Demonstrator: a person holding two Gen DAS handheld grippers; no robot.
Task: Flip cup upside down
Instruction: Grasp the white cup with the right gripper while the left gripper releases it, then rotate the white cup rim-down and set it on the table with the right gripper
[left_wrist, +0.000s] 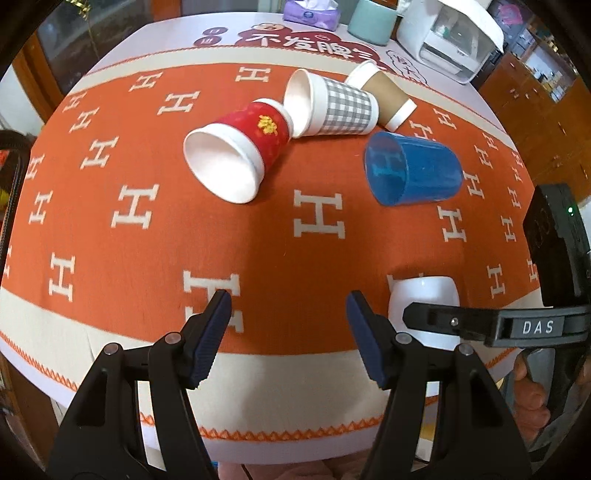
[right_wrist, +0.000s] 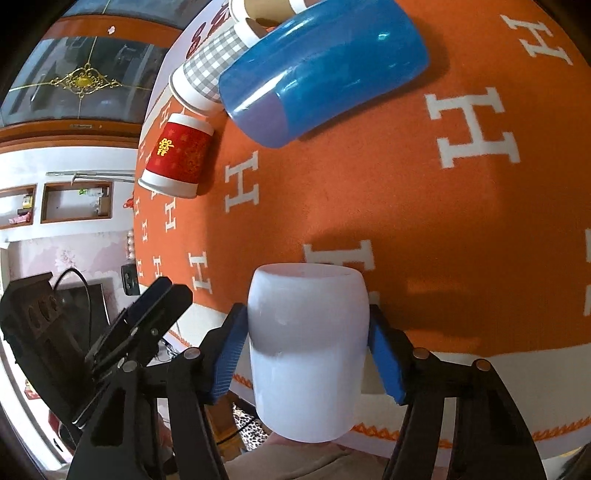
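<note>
Tabletop (left_wrist: 258, 236) covered by an orange cloth (left_wrist: 140, 280) with white H marks, cream border toward the near edge.

Beyond the left jaws, at the far tabletop edge: white appliance (left_wrist: 448, 40), teal container (left_wrist: 371, 18), purple tissue pack (left_wrist: 312, 13).

Blue translucent cup (left_wrist: 413, 170) lying on its side, ahead and right of the left jaws, mouth facing left. Seen from the right wrist view, same cup (right_wrist: 325, 62) ahead of the right jaws and well apart from them.

Red paper cup (left_wrist: 240, 147) on its side ahead of the left jaws, mouth toward the camera, base touching the rim of the grey-checked paper cup (left_wrist: 336, 105). Checked cup also on its side; brown paper cup (left_wrist: 384, 96) lying just behind it, touching.

White cup (right_wrist: 308, 350) clamped between the right jaws, one blue pad on each side wall; held over the near tabletop edge, far end toward the cloth. Whether that far end is mouth or base: cannot tell. Same cup (left_wrist: 424, 299) visible right of the left jaws, partly hidden by the right gripper's arm.

Right gripper (right_wrist: 308, 332): jaws closed on the white cup.

Left gripper (left_wrist: 288, 321): jaws spread apart, nothing between them, hovering over the near border of the cloth.
</note>
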